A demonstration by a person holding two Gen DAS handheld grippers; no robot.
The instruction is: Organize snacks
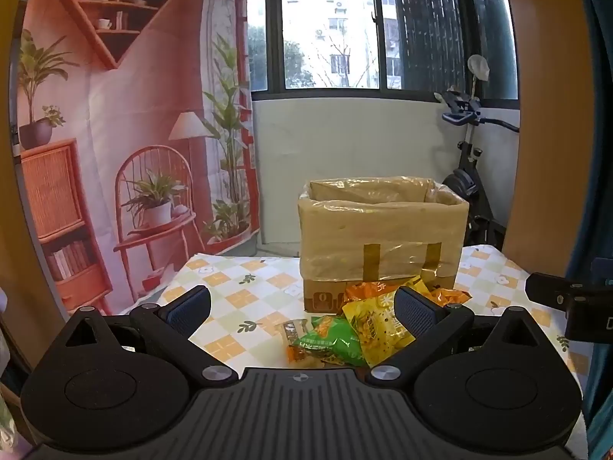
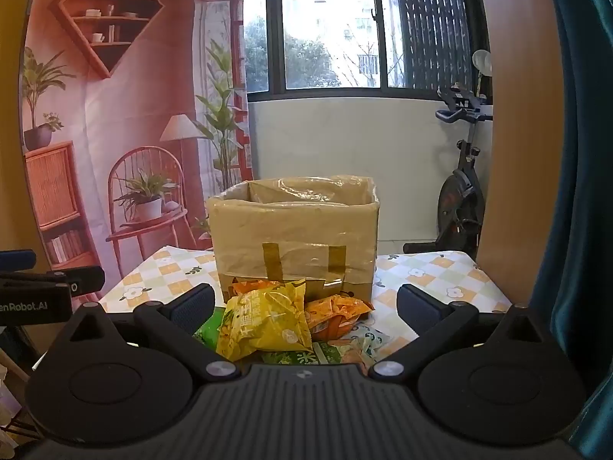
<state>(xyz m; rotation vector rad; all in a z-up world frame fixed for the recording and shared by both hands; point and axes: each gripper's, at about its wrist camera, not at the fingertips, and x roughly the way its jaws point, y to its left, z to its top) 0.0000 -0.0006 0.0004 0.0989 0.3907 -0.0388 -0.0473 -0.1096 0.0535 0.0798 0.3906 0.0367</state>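
- Snack packets: a yellow bag (image 2: pixel 264 320), a green bag (image 1: pixel 331 339) and an orange bag (image 2: pixel 337 312) lie heaped on the table, touching the near face of the cardboard box (image 2: pixel 295 230).
- The box stands open-topped and plastic-lined just behind the heap, probably as the receptacle for the snacks.
- Left gripper (image 1: pixel 302 308) and right gripper (image 2: pixel 304 304): both spread fully wide and empty, tilted slightly downward towards the heap, apparently ready for a first pick.
- Surface: a tablecloth (image 1: pixel 230 280) with a checked floral print.
- Room: a printed interior backdrop (image 1: pixel 134 134) on the left, a window (image 1: pixel 329 27) behind, and an exercise bike (image 2: pixel 459 191) on the right.
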